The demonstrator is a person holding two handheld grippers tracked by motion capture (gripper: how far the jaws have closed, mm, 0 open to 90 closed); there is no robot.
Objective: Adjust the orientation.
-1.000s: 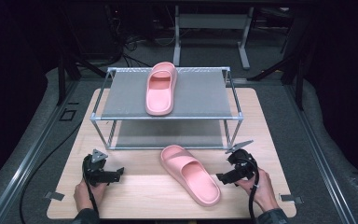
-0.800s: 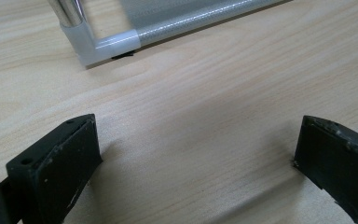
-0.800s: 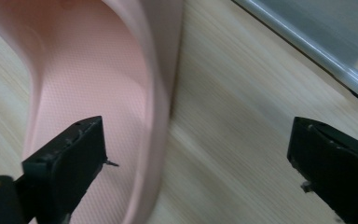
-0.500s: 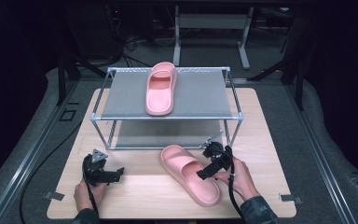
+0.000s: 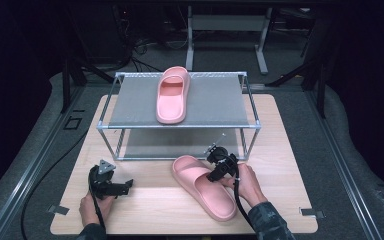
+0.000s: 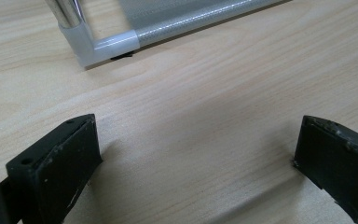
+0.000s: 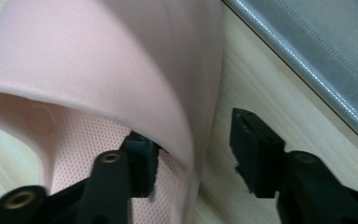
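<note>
A pink slipper (image 5: 200, 192) lies on the wooden table (image 5: 145, 210) in front of the rack, toe toward the rack. My right gripper (image 5: 214, 173) is at its right side, by the strap. In the right gripper view the slipper's (image 7: 98, 60) strap wall stands between the jaws of my right gripper (image 7: 196, 149): one jaw is inside under the strap, the other outside with a gap of wood showing. The jaws have just been closing. A second pink slipper (image 5: 172, 95) rests on the rack's top shelf. My left gripper (image 5: 125, 187) (image 6: 196, 158) stands open and empty over bare wood.
A metal-framed two-shelf rack (image 5: 180, 127) stands at the back half of the table; its front corner post (image 6: 102, 44) is just ahead of the left gripper and its lower shelf (image 7: 317, 51) close beside the right gripper. Dark floor and cables surround the table.
My right gripper has moved left from the table's right side to the slipper and now straddles its strap wall, jaws narrower than before. The left gripper and both slippers have stayed put.
</note>
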